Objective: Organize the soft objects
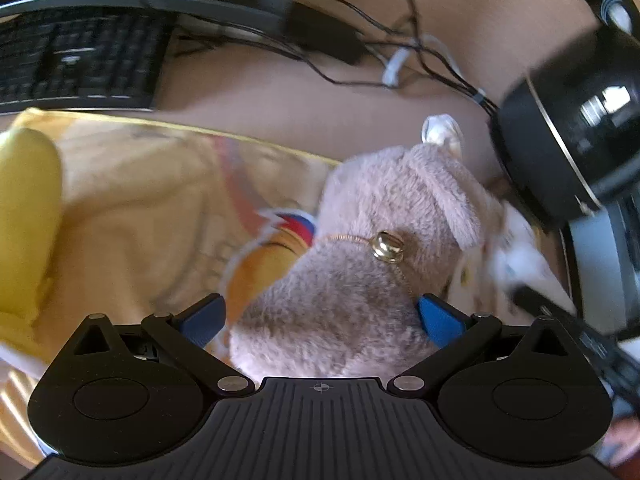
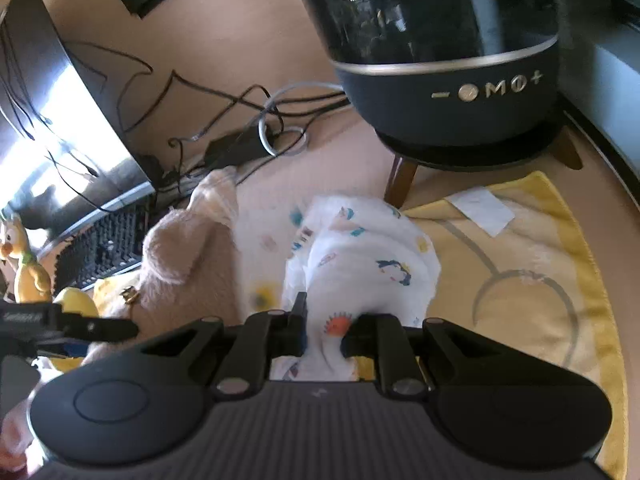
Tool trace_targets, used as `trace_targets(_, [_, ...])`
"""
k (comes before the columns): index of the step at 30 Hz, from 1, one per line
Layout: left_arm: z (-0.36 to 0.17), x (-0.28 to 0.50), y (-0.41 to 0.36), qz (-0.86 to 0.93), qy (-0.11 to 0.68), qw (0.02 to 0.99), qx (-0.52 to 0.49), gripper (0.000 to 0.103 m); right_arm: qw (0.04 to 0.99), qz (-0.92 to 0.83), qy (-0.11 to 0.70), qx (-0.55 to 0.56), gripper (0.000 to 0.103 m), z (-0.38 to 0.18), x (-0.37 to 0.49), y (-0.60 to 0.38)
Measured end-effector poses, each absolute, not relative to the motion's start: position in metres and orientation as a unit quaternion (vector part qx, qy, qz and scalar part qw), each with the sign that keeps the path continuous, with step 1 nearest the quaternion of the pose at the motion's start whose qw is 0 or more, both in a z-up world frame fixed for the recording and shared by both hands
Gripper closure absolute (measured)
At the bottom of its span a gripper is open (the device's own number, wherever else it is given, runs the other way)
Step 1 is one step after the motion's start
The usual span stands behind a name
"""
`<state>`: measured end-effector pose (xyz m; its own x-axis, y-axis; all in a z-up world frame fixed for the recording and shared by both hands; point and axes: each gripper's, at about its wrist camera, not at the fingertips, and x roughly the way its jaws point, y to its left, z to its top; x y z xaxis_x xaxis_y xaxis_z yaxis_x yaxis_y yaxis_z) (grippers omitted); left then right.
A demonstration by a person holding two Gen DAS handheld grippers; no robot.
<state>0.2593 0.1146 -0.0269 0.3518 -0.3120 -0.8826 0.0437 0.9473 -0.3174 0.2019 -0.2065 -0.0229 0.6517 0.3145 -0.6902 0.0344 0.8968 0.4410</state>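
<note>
A beige plush toy (image 1: 360,264) with a gold bell (image 1: 386,245) on its collar lies on a yellow printed blanket (image 1: 140,208). My left gripper (image 1: 320,316) is open, and its blue fingers (image 1: 438,320) stand on either side of the plush body. The right wrist view shows the plush (image 2: 188,256) at the left. There, my right gripper (image 2: 328,320) is shut on a bunched white cloth (image 2: 360,256) with small coloured prints, which rests on the blanket (image 2: 520,280). A yellow soft toy (image 1: 24,208) lies at the blanket's left edge.
A black keyboard (image 1: 76,64) and a monitor base lie behind the blanket. Tangled cables (image 2: 248,128) run across the desk. A black domed device (image 2: 452,80) on wooden legs stands close by on the right. A small owl figure (image 2: 22,264) stands near the keyboard.
</note>
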Motion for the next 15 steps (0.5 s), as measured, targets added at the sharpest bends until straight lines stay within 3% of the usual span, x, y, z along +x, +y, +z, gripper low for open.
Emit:
trace_targets(6, [-0.026, 0.265, 0.151, -0.033, 0.555, 0.824, -0.104, 0.0, 0.89, 0.143, 0.367, 0.23, 0.088, 0.022, 0.182, -0.184])
trace_targets(15, [-0.032, 0.264, 0.191, -0.056, 0.565, 0.807, -0.161, 0.0, 0.857, 0.33, 0.326, 0.225, 0.088, 0.087, 0.168, -0.104])
